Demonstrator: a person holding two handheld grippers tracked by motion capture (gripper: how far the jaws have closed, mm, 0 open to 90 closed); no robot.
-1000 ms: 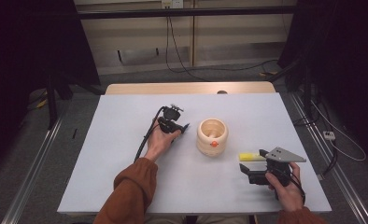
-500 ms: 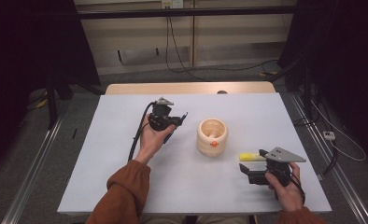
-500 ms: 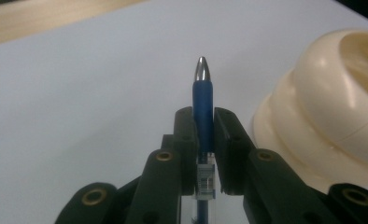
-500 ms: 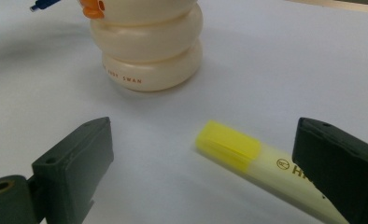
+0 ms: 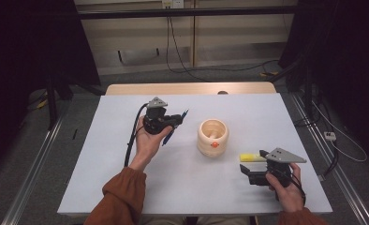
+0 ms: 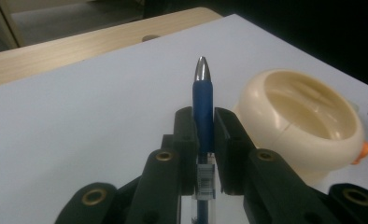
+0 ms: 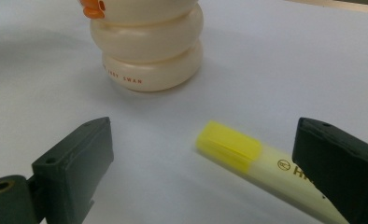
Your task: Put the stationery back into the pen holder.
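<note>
My left gripper is held above the table's left half, left of a cream ring-shaped holder with an orange knob. It is shut on a blue pen. In the left gripper view the pen stands between the closed jaws of the gripper, silver tip up, with the holder behind at the right. My right gripper rests low at the front right, open. A yellow highlighter lies on the table between its jaws, untouched, and the holder is just beyond.
The white table has a wooden strip along its far edge. A black cable hangs from the left gripper down past the wrist. Dark floor and rails surround the table.
The left gripper, with the blue pen in it, has drawn leftward away from the holder and turned a little. The right gripper and the highlighter have stayed put.
</note>
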